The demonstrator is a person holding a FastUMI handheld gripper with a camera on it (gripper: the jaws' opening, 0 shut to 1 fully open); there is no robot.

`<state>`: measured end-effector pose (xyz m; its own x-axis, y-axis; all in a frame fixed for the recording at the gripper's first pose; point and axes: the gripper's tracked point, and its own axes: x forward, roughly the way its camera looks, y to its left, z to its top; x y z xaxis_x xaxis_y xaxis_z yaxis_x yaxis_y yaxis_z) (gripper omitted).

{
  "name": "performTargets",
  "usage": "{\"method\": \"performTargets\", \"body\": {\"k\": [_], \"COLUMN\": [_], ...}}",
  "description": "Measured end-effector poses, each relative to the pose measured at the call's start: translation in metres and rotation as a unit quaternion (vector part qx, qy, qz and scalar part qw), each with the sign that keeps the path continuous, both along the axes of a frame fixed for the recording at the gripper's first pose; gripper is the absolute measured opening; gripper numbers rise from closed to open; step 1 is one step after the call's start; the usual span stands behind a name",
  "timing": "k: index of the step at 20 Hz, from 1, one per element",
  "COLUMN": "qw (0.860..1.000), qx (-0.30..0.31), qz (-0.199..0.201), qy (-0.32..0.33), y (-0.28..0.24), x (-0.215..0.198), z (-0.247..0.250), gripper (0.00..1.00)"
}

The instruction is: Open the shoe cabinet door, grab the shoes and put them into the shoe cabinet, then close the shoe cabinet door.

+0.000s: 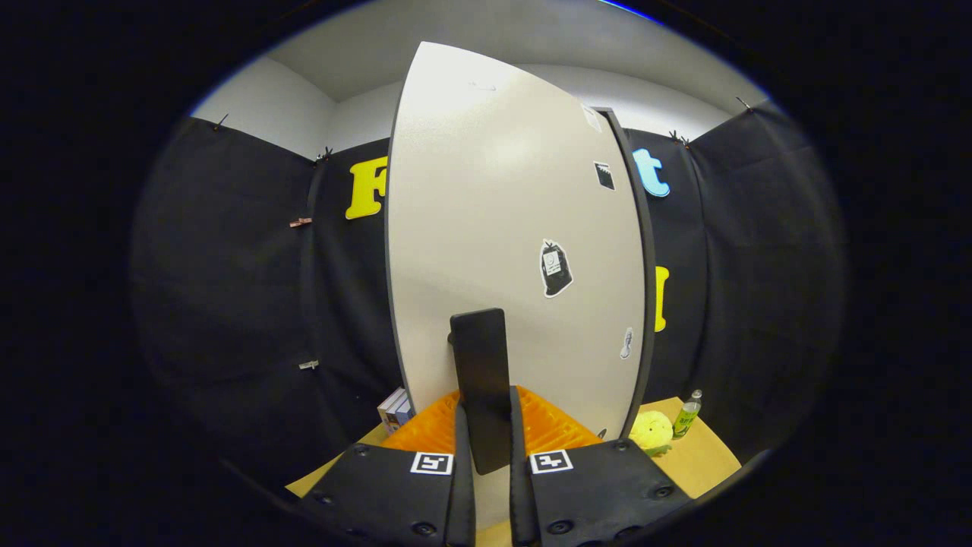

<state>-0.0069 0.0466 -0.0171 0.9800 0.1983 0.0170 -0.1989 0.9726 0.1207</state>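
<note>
The shoe cabinet's tall, pale cream door panel with a dark edge band (pixel 486 228) stands straight ahead, swung so that its broad face is turned to the camera and its far edge meets the dark cabinet frame (pixel 642 251) on the right. Low on that face sits a flat, black, upright rectangular handle (pixel 480 380), and this is where the tongs (pixel 486 425) are set: the two fingers stand narrow, one on each side of the handle's lower half, and appear to press on it from both sides. A pinch that low on a vertical bar makes sense for steering a hinged panel, since the pull or push runs squarely through the grip and the door follows the hand's arc.

Whether this belongs to the opening or the closing swing cannot be told; the cabinet's inside is hidden behind the panel, and I cannot tell where the shoes are.

A few small stickers (pixel 556 267) dot the door face and play no part. Behind the panel, to its left, a short stack of books (pixel 395 410) rests on the light wooden counter (pixel 706 456). To the right of the door's foot lie a round, yellow plush toy (pixel 651 429) and, just beside it, a small green clear-plastic bottle (pixel 687 416), both upright or resting near the cabinet's corner. They sit close to the door's sweep, so a wide swing toward that side might brush them.
</note>
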Motion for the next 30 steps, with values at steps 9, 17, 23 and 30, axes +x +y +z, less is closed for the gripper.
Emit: {"method": "performTargets", "body": {"k": [9, 17, 23, 30], "qw": [0.998, 0.995, 0.993, 0.989], "qx": [0.008, 0.011, 0.003, 0.015], "qz": [-0.061, -0.093, -0.118, -0.144], "qy": [0.003, 0.020, 0.024, 0.019], "y": [-0.091, -0.155, -0.192, -0.223], "x": [-0.039, -0.049, -0.056, -0.076], "z": [-0.001, -0.012, -0.015, -0.015], "gripper": [0.21, 0.21, 0.15, 0.15]}}
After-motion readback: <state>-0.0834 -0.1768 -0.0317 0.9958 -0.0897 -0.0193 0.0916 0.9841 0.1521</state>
